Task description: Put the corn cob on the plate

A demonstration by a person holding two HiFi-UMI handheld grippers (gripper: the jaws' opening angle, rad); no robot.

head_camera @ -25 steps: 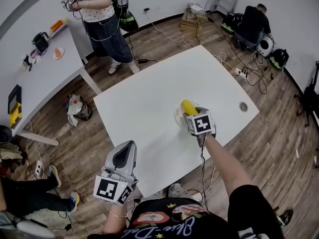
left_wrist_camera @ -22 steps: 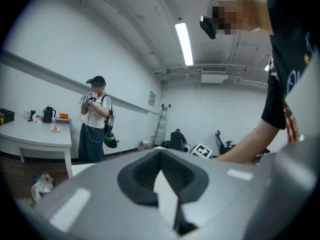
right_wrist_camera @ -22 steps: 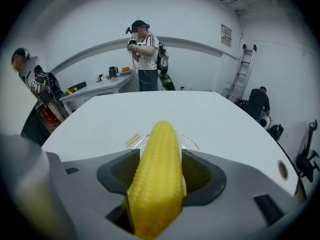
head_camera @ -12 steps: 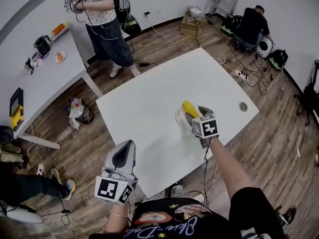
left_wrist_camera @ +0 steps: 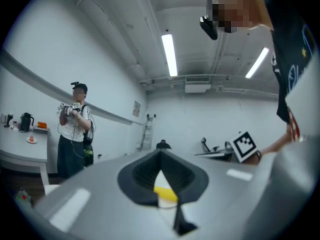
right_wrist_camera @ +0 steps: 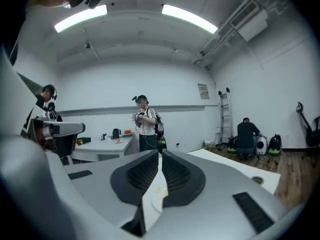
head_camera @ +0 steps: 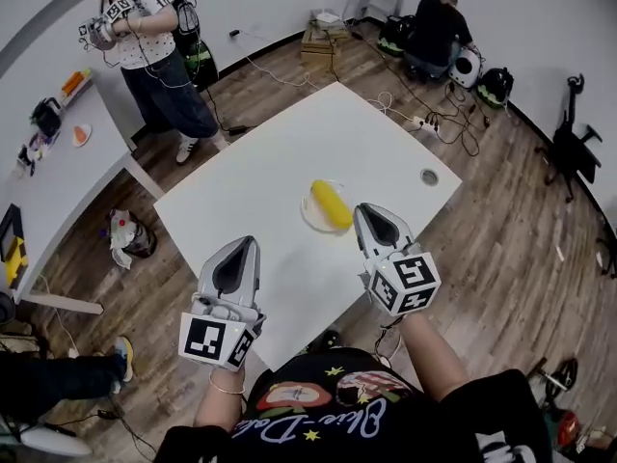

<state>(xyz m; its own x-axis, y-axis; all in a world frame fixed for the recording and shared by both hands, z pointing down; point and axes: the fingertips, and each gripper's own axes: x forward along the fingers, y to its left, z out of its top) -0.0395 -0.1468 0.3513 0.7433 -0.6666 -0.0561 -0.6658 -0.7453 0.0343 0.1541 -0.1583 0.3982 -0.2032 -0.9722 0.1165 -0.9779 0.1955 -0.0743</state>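
Observation:
The yellow corn cob (head_camera: pixel 332 204) lies across a small pale plate (head_camera: pixel 310 222) near the middle of the white table (head_camera: pixel 251 181). My right gripper (head_camera: pixel 366 208) hangs just right of the plate, lifted clear of the cob; its jaws are closing to a thin slit with nothing between them (right_wrist_camera: pixel 160 156). My left gripper (head_camera: pixel 249 242) hovers over the table's near edge, left of the plate, shut and empty. In the left gripper view the corn cob (left_wrist_camera: pixel 165 194) shows through the small gap under the closed tips (left_wrist_camera: pixel 160 155).
A round cable hole (head_camera: pixel 429 177) sits near the table's right corner. A person (head_camera: pixel 154 46) stands beyond the far left corner beside a second table (head_camera: pixel 58 152) with small items. Another person (head_camera: pixel 434 27) crouches by bags at the back wall. Cables trail on the wooden floor.
My right gripper has left the corn cob on the plate, drawn back and up toward me, and closed its jaws. The left gripper rose a little.

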